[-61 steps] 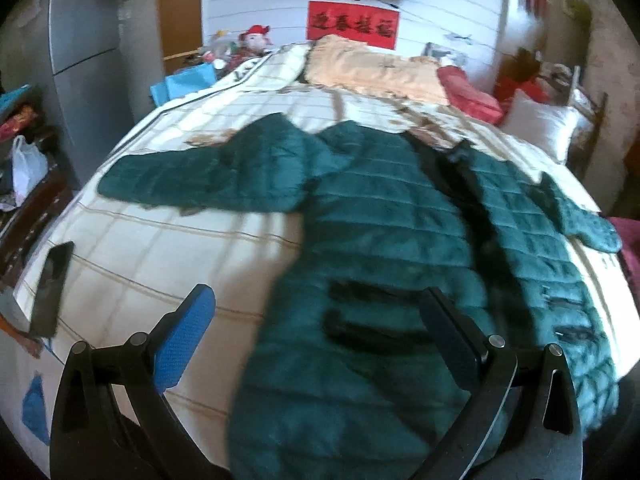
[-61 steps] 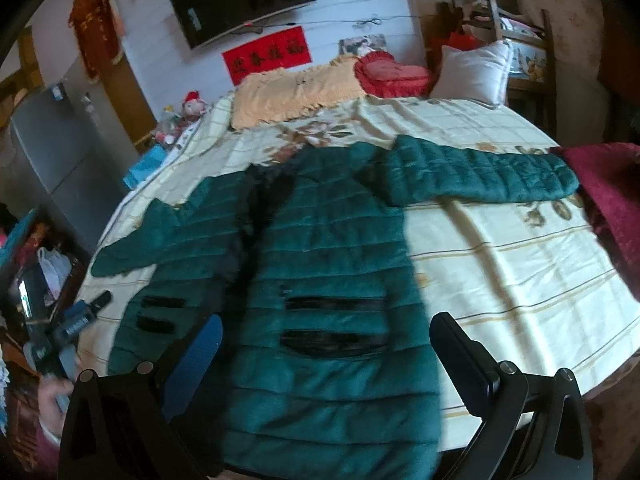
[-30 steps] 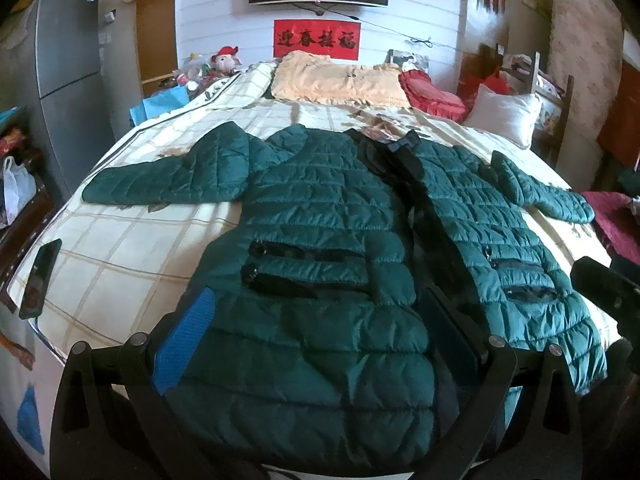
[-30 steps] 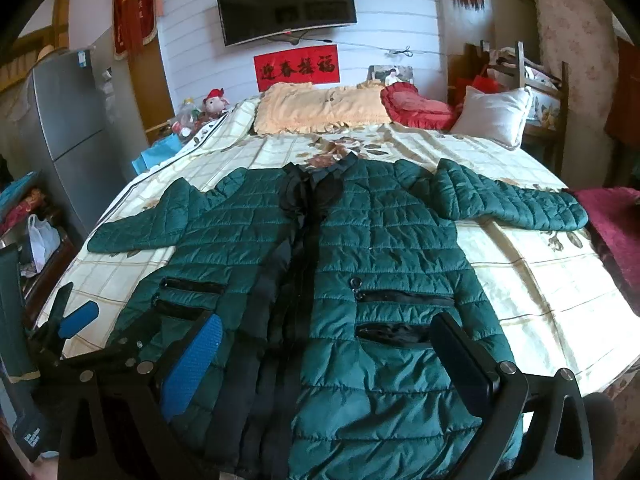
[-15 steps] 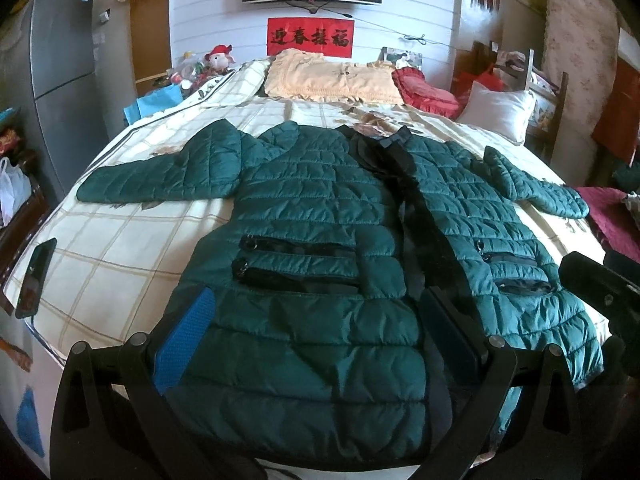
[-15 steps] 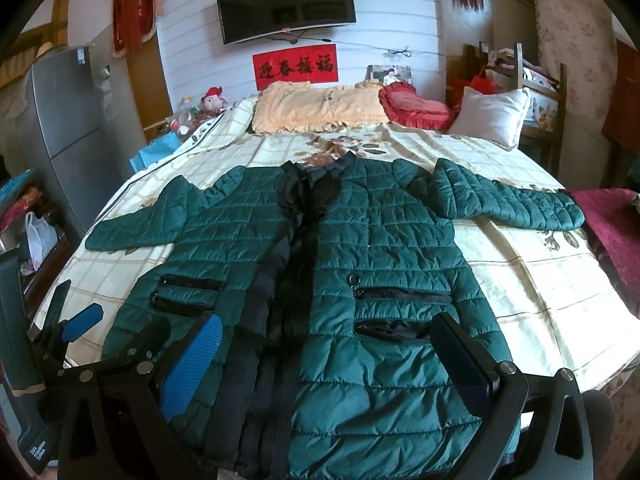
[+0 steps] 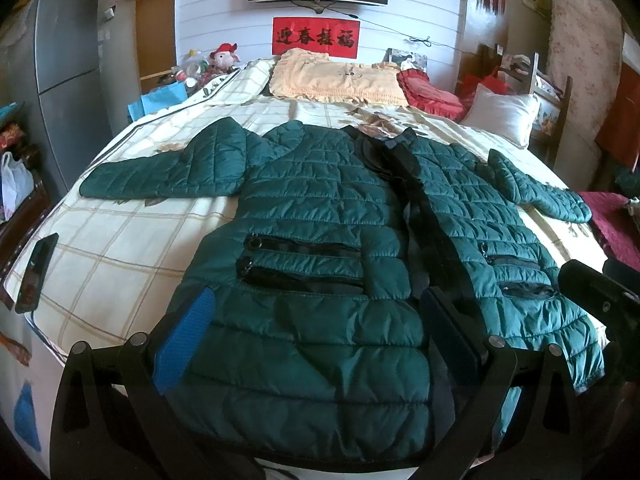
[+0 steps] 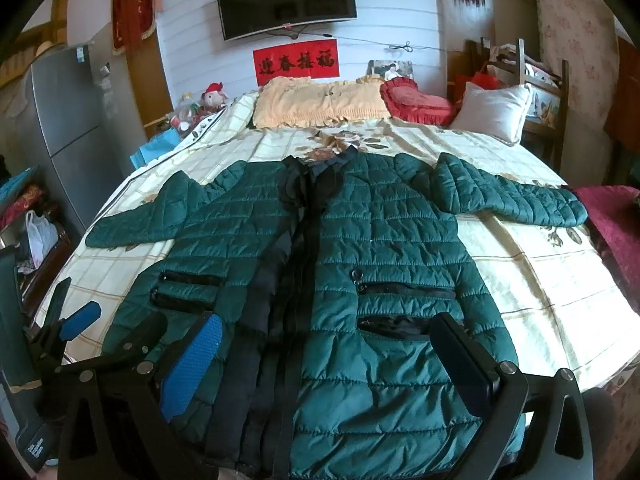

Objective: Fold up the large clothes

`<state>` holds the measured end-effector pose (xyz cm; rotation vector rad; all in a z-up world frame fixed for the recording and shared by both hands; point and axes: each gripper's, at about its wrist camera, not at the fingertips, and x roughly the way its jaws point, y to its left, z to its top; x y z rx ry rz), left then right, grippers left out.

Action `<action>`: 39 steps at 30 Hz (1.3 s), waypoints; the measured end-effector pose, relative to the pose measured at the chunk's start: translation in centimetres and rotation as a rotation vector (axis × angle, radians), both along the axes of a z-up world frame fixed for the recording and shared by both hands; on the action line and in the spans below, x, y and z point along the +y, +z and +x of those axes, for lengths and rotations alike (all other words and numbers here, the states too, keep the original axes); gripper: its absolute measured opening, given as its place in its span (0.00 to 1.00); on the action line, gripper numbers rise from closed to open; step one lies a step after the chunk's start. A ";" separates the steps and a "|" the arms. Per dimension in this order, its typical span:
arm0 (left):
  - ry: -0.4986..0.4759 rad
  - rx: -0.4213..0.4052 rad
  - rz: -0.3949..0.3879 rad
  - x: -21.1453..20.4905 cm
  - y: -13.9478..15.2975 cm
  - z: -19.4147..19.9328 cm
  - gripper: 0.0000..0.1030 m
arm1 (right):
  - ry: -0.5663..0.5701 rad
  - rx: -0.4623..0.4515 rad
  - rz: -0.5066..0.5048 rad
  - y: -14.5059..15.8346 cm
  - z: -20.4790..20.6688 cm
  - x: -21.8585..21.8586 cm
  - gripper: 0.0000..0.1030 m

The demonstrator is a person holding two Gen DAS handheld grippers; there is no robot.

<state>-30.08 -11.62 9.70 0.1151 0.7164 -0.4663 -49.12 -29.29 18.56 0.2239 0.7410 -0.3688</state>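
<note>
A dark green quilted jacket [image 7: 320, 216] lies flat, front up, on the bed [image 7: 120, 248], both sleeves spread sideways, hem toward me. It fills the right wrist view too [image 8: 380, 240]. My left gripper [image 7: 316, 332] is open and empty, hovering over the jacket's left hem half. My right gripper [image 8: 324, 356] is open and empty over the hem near the black zipper placket [image 8: 296, 280]. The left gripper [image 8: 76, 320] also shows at the left edge of the right wrist view.
A phone [image 7: 36, 272] lies on the bed's left edge. Pillows [image 7: 336, 76] and a red cushion [image 7: 432, 96] sit at the headboard, a white pillow [image 7: 500, 116] at right. A grey fridge [image 7: 60, 80] stands left; a wooden chair [image 7: 548, 92] stands right.
Both grippers have swung toward the jacket's middle and drawn back toward the hem, so the whole jacket now shows. The jacket itself has not moved. Both grippers stayed open.
</note>
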 end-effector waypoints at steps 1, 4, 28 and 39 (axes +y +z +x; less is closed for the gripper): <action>0.001 0.000 0.002 0.1 0.0 0.1 1.00 | 0.001 0.000 0.001 0.0 0.0 0.0 1.00; 0.002 0.000 0.002 0.1 0.0 0.1 1.00 | 0.000 0.000 0.003 -0.1 0.0 -0.1 1.00; 0.003 -0.003 0.004 0.2 -0.2 0.3 1.00 | -0.001 0.027 0.019 -1.0 0.5 -0.2 1.00; 0.020 -0.020 0.015 -0.2 -0.4 2.1 1.00 | 0.014 0.040 0.044 -1.4 2.3 -1.0 1.00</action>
